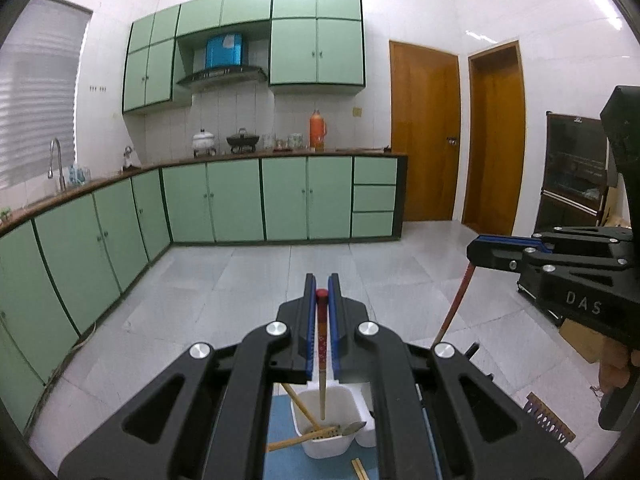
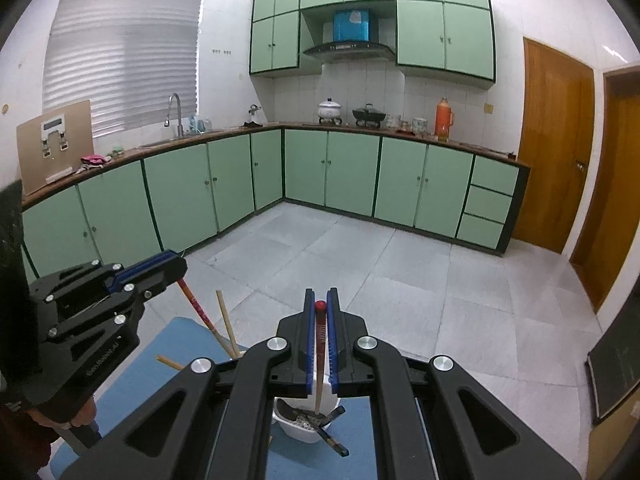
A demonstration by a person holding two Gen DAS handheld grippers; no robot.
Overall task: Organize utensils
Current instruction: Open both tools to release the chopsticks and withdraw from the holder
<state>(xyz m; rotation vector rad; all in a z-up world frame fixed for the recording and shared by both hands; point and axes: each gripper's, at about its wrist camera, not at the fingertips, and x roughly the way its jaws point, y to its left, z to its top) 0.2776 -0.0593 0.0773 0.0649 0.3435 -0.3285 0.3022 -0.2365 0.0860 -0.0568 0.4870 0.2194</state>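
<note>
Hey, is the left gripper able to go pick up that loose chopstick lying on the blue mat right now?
Probably not yet. The left gripper is already shut on a red-tipped chopstick hanging over the white bin, so its jaws are occupied; the loose chopstick itself lies unobstructed on the blue mat.

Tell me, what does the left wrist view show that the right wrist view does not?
Only the left wrist view shows both brown doors in full and a dark glass-fronted cabinet. Only the right wrist view shows the whole window blind and a brown board leaning on the counter. Both show the green cupboards, the orange flask, the white bin on the blue mat, and each gripper, left gripper and right gripper, shut on a red-topped chopstick.
</note>
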